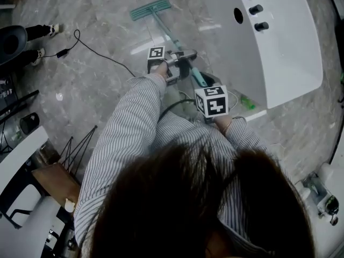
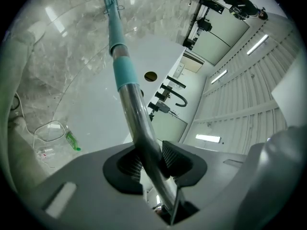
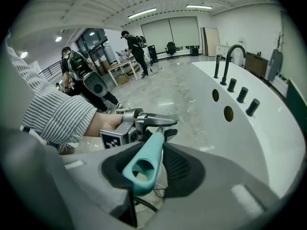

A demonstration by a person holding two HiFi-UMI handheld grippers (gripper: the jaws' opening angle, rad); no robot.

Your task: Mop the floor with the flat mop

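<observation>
Mopping under way beside the tub: a person in a striped shirt (image 1: 129,138) stands over a flat mop (image 1: 164,30) whose mop head (image 1: 150,8) lies flat on the pale stone floor (image 1: 97,31), well out in front and close to the wall of a white bathtub (image 1: 285,52). The left tool (image 2: 149,163) is pinched on the bare metal shaft partway down, both pads against the tube, a hold that looks meant to steer and press the head along the floor. The right tool (image 3: 146,169) is clamped on the teal grip at the very top of the pole and angled downward, apparently serving as the pivot for each stroke. Holding the pole at two spaced points keeps it on a long slant, so the head can sit flush and not tip onto an edge. A black cable (image 1: 102,55) trails over the floor to the left of the mop, and a small green bottle (image 2: 72,140) lies by the tub's base; both seem worth steering around.
</observation>
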